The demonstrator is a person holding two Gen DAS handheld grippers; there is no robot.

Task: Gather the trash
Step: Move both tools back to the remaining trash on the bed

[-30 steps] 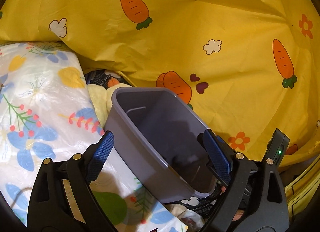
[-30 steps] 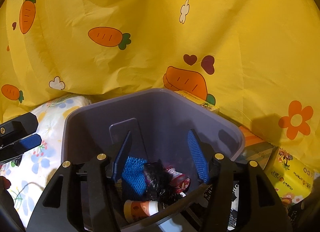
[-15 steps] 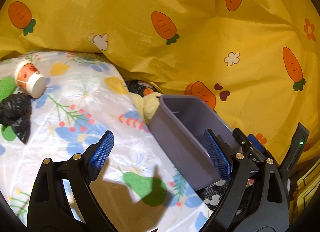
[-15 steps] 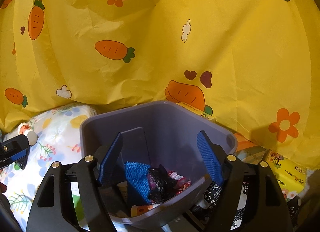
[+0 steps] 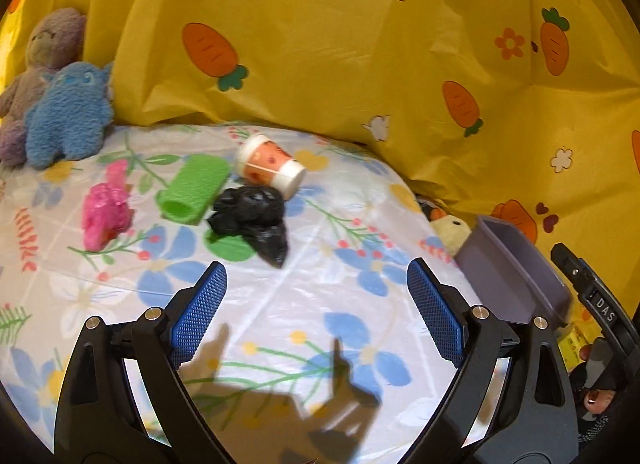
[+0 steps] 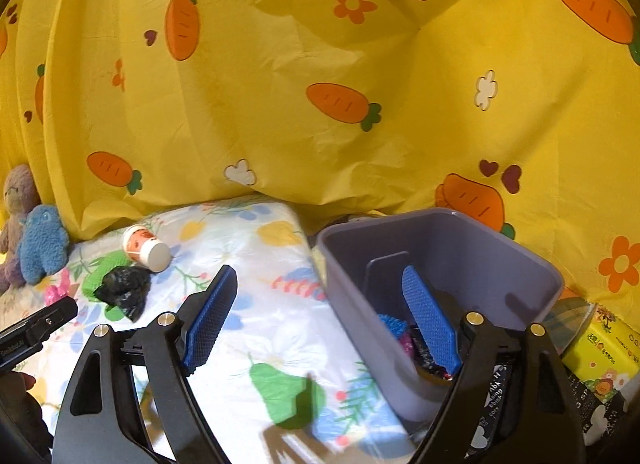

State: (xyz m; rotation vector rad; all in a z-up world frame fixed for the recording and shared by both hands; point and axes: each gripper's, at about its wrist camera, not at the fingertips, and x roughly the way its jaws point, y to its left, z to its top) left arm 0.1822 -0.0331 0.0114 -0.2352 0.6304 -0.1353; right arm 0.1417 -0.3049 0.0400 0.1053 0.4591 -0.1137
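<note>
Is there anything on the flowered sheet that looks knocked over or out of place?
Yes. The paper cup lies on its side, touching a crumpled black bag. A green roll and a pink wad lie loose nearby.

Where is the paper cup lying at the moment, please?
In the left wrist view the paper cup lies on its side, upper centre on the floral sheet, between the green roll and black bag.

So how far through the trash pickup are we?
Partly done: some trash already sits in the grey bin. Nothing is in hand; left tool and right tool are open and empty. Left: paper cup, black bag, green roll, pink wrapper.
</note>
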